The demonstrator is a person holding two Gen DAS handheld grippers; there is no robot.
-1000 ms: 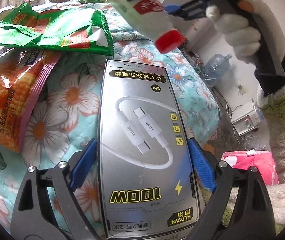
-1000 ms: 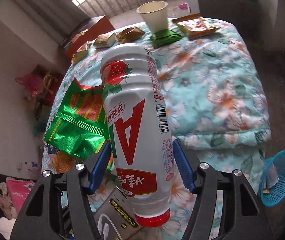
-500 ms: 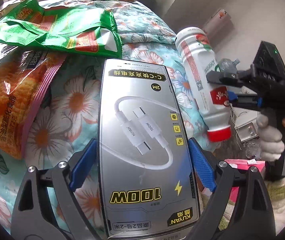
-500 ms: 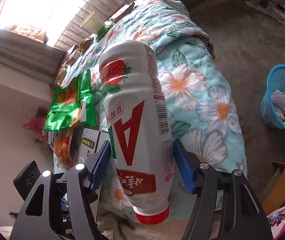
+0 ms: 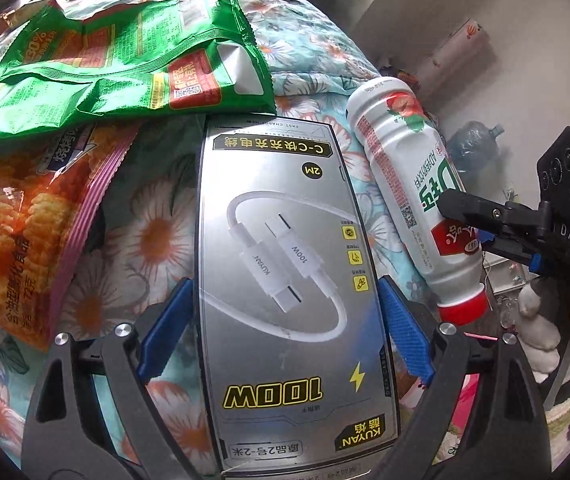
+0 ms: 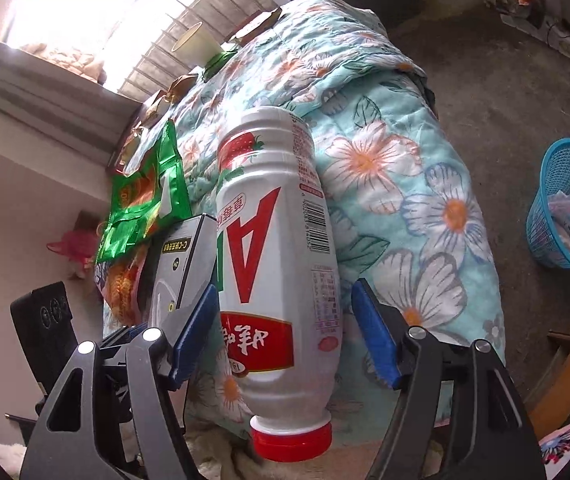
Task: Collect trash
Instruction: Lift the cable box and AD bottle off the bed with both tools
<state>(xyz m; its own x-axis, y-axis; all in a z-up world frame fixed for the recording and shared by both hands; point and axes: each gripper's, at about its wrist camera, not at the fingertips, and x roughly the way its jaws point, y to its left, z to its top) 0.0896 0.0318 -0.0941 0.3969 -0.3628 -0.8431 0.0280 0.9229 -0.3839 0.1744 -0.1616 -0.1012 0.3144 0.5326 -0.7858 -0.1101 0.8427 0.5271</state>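
Right gripper [image 6: 285, 332] opening, strawberry milk bottle [image 6: 273, 264] loose between pads: light, slick, rigid, best gripped mid-body. Left gripper [image 5: 285, 328] clamped on cable box [image 5: 289, 264], flat between jaws.

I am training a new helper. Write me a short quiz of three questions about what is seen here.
1. True or false: the left tongs grip the silver flat cardboard cable box.
2. The white plastic drink bottle has a cap of which colour? A blue, B red, C green.
3. Fill in: the blue plastic mesh basket stands on the ____.
Key: 1 true; 2 B; 3 floor.
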